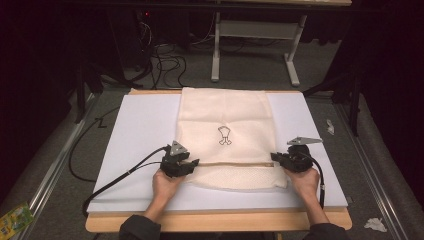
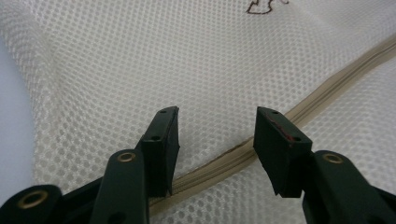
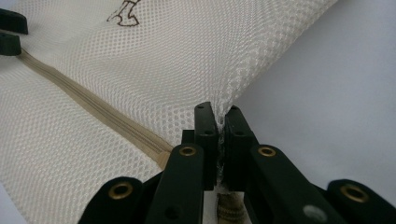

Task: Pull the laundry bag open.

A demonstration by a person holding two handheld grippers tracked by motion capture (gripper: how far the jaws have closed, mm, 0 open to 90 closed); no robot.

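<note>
A cream mesh bag (image 1: 222, 112) lies flat on the white board (image 1: 140, 130), with a small dark drawing (image 1: 224, 135) at its middle and a tan zipper (image 1: 230, 163) running across near its front end. My left gripper (image 1: 192, 162) is at the zipper's left end. In the left gripper view it (image 2: 217, 112) stands open just above the mesh (image 2: 163, 56), astride the zipper (image 2: 327, 95), with nothing pinched. My right gripper (image 1: 274, 157) is at the bag's right edge. It (image 3: 218, 112) is shut on a fold of the mesh (image 3: 196, 51) beside the end of the zipper (image 3: 93, 112).
The white board rests on a wooden table (image 1: 215, 220). Each gripper's black cable (image 1: 120, 175) trails toward the front corners. Beyond the table stand a desk frame (image 1: 255, 50) and floor cables (image 1: 165, 62). A green packet (image 1: 15, 217) and crumpled paper (image 1: 375, 224) lie on the floor.
</note>
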